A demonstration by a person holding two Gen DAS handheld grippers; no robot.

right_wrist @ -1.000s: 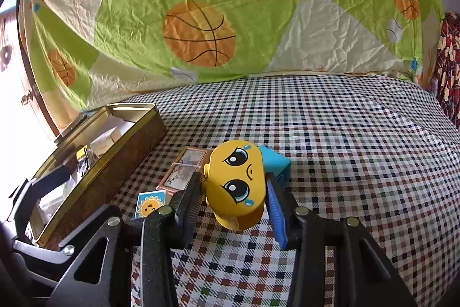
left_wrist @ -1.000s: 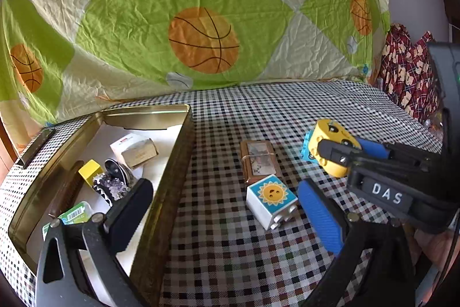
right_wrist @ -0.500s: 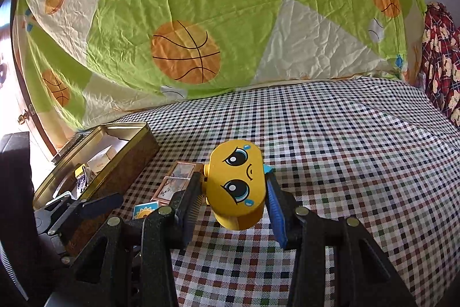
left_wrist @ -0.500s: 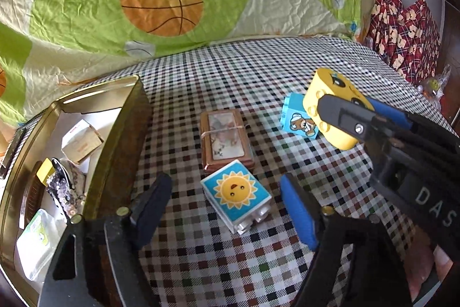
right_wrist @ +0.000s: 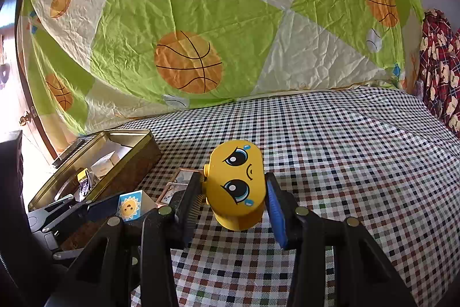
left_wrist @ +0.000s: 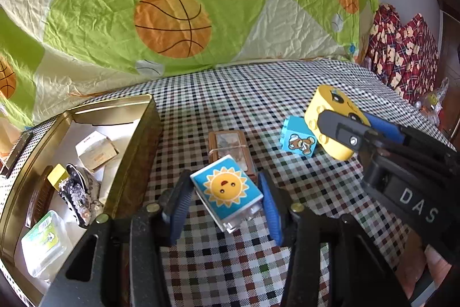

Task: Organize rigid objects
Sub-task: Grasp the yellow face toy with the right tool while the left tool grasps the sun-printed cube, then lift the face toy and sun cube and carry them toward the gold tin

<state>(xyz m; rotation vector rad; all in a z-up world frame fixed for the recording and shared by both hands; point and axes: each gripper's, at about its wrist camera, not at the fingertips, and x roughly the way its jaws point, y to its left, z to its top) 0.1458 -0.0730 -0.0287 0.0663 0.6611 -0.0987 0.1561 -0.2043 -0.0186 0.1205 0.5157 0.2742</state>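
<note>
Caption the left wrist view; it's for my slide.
Left gripper closing around the sun block beside the open tin.

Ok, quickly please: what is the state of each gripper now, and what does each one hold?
Left gripper: jaws just closing around the sun block; firm grip cannot be told.
Right gripper: closed on the yellow face block, held above the cloth.

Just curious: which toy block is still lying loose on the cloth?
The small blue bear block; the sun block sits between one gripper's fingers, the yellow face block in the other's.

Yellow face block (right_wrist: 235,186), blue sun block (left_wrist: 227,187), blue bear block (left_wrist: 299,140); gold tin (left_wrist: 135,151); checked cloth (left_wrist: 258,102); green-cream basketball sheet (left_wrist: 172,5); red patterned fabric (left_wrist: 402,53), right edge.
</note>
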